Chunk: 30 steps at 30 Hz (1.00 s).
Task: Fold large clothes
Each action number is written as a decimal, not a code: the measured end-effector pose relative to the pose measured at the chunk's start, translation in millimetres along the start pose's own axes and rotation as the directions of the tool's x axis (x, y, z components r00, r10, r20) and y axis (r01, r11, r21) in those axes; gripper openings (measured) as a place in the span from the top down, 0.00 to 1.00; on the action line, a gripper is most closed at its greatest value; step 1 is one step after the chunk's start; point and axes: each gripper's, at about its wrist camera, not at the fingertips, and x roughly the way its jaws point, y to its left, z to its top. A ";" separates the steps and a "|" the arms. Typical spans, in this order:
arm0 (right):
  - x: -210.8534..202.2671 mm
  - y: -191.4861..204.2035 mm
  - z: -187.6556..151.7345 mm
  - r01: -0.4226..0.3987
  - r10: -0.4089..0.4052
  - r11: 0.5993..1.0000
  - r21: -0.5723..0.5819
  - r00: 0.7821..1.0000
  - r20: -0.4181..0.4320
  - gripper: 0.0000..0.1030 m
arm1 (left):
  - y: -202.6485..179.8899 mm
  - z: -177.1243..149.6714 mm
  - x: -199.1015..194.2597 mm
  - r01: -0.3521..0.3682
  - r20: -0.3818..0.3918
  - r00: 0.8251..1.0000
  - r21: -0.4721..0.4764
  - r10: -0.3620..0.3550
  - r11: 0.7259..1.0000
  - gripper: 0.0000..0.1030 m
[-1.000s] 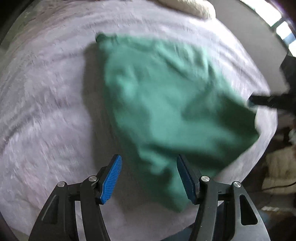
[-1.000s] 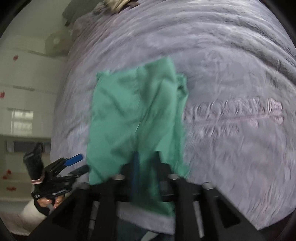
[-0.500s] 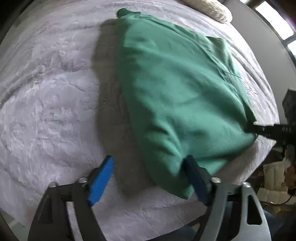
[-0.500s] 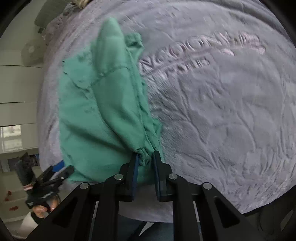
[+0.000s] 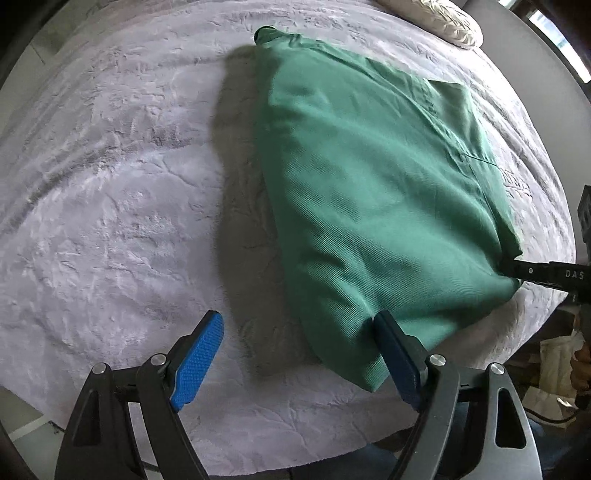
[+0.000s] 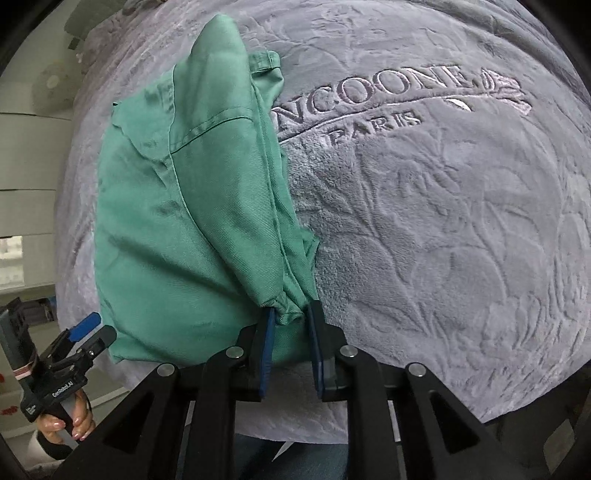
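A green garment [image 5: 369,192] lies folded over on the grey blanket [image 5: 110,221], its far end bunched. My left gripper [image 5: 297,319] is open just above the blanket; the garment's near corner lies between its blue pads [image 5: 199,354], against the right one but unpinched. My right gripper [image 6: 291,310] still has a gathered corner of the green garment [image 6: 177,229] pinched between its pads while its jaws are opening slightly. In the left wrist view the right gripper [image 5: 517,269] shows at the garment's right corner. The left gripper [image 6: 88,328] appears at the lower left of the right wrist view.
The blanket [image 6: 443,221] carries embossed lettering and leaf patterns to the right of the garment. A cream pillow [image 5: 436,18] lies at the far end of the bed. A person's hand [image 6: 62,424] grips the left gripper's handle. Cluttered floor lies beyond the bed's near right edge.
The left jaws have spread wider and let the cloth go. The garment has settled flatter on the blanket. The right gripper has sunk toward the bed with its corner of cloth.
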 end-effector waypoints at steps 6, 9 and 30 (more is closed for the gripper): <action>8.0 14.0 10.3 0.013 -0.013 1.000 0.004 1.000 -0.020 0.78 | 0.0 2.4 -0.4 -0.011 -0.016 1.000 -0.008 0.011 1.000 0.18; 5.3 11.5 12.5 0.019 -0.019 1.000 0.002 1.000 -0.024 0.74 | -0.3 3.3 -0.4 -0.014 -0.014 1.000 -0.010 0.014 1.000 0.18; -34.6 35.2 30.9 -0.018 0.025 0.998 -0.054 0.991 0.133 0.85 | 1.2 23.0 1.2 -0.077 -0.005 0.997 -0.039 0.076 0.996 0.00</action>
